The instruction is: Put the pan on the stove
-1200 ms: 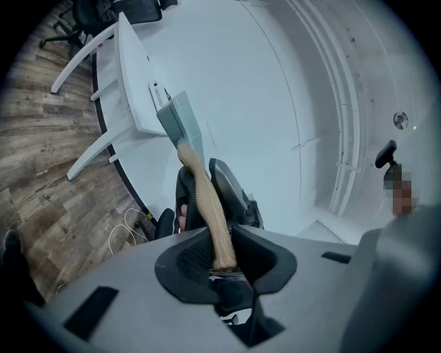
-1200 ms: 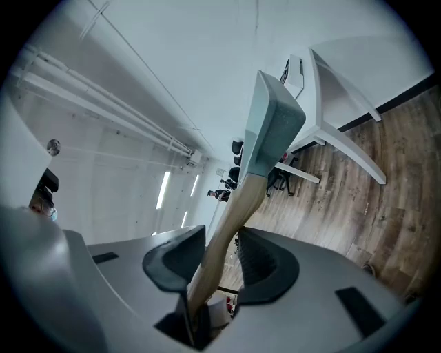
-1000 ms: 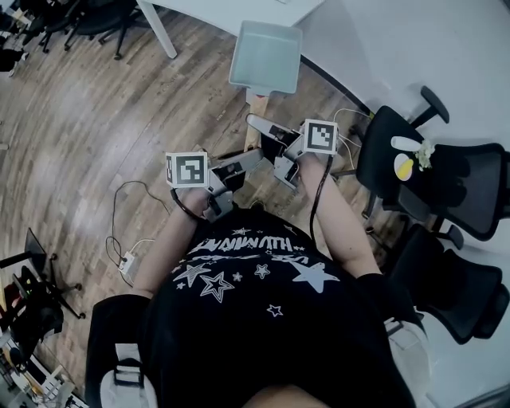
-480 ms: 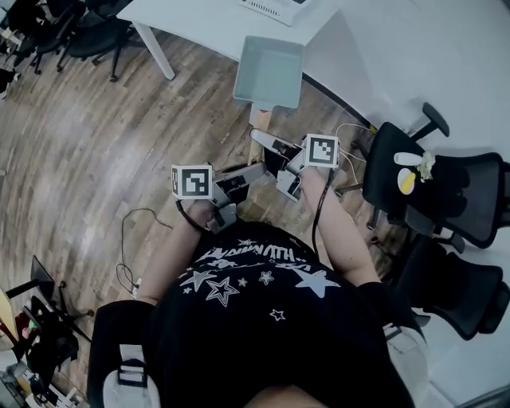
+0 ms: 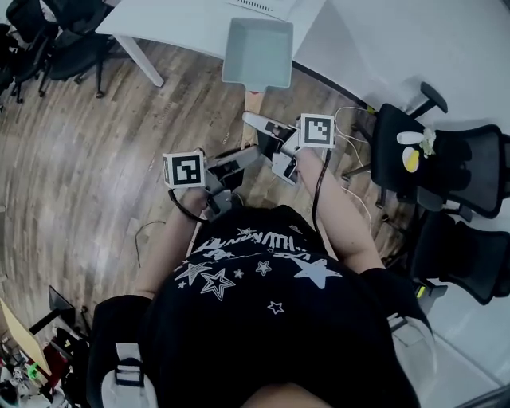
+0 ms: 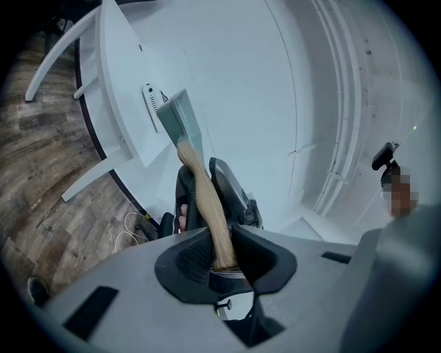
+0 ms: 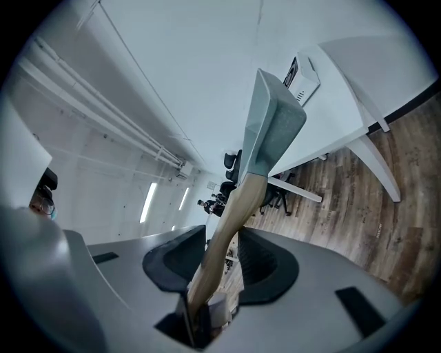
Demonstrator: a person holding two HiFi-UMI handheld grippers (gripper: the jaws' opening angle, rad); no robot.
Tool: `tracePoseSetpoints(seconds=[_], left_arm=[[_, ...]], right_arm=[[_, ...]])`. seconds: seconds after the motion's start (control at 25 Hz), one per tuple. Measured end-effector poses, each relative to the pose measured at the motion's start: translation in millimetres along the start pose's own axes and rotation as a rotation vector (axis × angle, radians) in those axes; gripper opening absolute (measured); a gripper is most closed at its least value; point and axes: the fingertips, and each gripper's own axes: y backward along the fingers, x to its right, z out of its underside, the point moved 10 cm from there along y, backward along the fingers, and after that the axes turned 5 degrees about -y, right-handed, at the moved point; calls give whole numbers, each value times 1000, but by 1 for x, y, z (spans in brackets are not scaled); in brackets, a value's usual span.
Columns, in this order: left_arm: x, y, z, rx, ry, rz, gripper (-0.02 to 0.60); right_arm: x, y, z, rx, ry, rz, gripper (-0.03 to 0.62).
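The pan (image 5: 256,52) has moved farther, over the white table (image 5: 183,20) edge. 2 grippers clamp its wooden handle (image 6: 203,200): left gripper (image 6: 222,249) near, right gripper (image 7: 222,258) farther.

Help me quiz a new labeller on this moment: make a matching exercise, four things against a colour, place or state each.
Things:
1. pan
2. left gripper
3. office chair
4. table

Descriptions:
A. white, at the top edge of the head view
B. shut on the wooden handle
C. black, to the person's right
D. grey, square, held out in front of the person

Pairs: 1-D, 2-B, 3-C, 4-A.
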Motion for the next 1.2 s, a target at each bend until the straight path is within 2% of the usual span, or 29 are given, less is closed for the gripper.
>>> tracePoseSetpoints(seconds=[0.24, 0.36, 0.52, 0.64, 0.76, 1.08, 1.2], left_arm=[[-12, 6, -24, -33, 4, 15, 81], [-18, 4, -26, -31, 8, 12, 81], [-31, -6, -39, -26, 9, -4, 81], [-38, -10, -46, -17, 7, -15, 81], [-48, -20, -73, -7, 24, -29, 81], [-72, -60, -145, 1, -7, -36, 81], [-82, -75, -165, 4, 13, -50, 81]], right_arm=[[5, -17, -12, 33, -4, 7, 144], [11, -19, -15, 34, 3, -1, 144], [26, -22, -29, 31, -52, -5, 144], [34, -27, -40, 29, -35, -28, 146], [43, -39, -71, 20, -17, -39, 146], [63, -55, -153, 24, -13, -59, 146], [73, -57, -180, 22, -5, -61, 146]])
